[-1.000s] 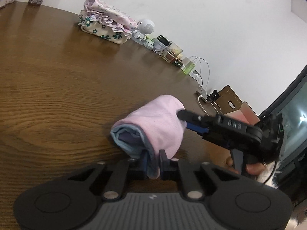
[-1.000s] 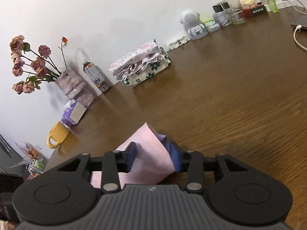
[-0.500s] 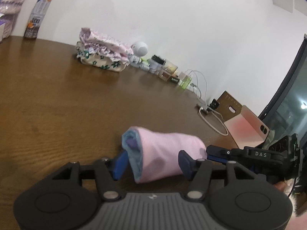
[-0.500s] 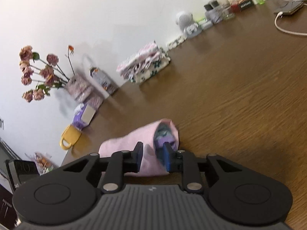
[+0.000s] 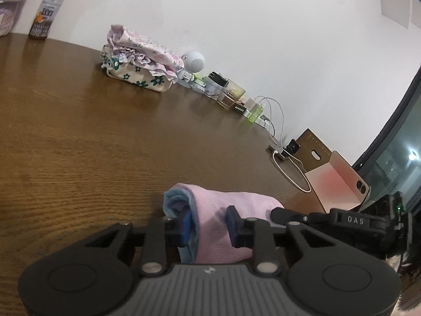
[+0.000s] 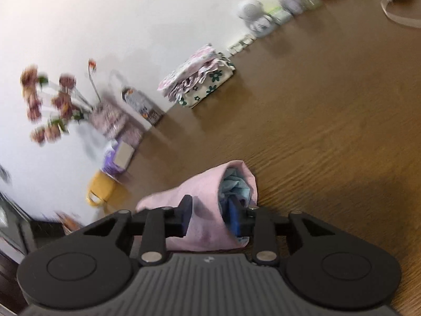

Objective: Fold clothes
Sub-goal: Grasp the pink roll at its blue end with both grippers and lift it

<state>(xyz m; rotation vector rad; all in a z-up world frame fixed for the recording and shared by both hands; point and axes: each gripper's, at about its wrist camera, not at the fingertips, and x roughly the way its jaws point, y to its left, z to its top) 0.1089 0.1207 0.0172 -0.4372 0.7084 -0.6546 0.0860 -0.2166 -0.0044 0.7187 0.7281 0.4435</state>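
Observation:
A pink garment (image 5: 223, 205) with a pale blue lining lies rolled up on the brown wooden table (image 5: 105, 144). My left gripper (image 5: 209, 223) straddles the roll's left end. Its jaws are closing, one pad against the blue edge and the other pressing into the pink cloth. In the right wrist view the same pink garment (image 6: 200, 197) shows its open blue end. My right gripper (image 6: 210, 214) is closing on that end, one finger inside the opening and one outside on the pink. The right gripper (image 5: 279, 212) also shows black at the roll's far end.
A stack of folded floral clothes (image 5: 139, 60) sits by the wall, with a bottle (image 5: 50, 8), a white round speaker (image 5: 194, 62), small jars, a cable and a phone (image 5: 339, 184). A flower vase (image 6: 110, 121), tissue box (image 6: 117, 158) and yellow mug (image 6: 101, 188) stand further left.
The left gripper let go of its narrow pinch, opened wide, and is closing round the roll's end. The right gripper took a new hold with one finger inside the roll and rolled.

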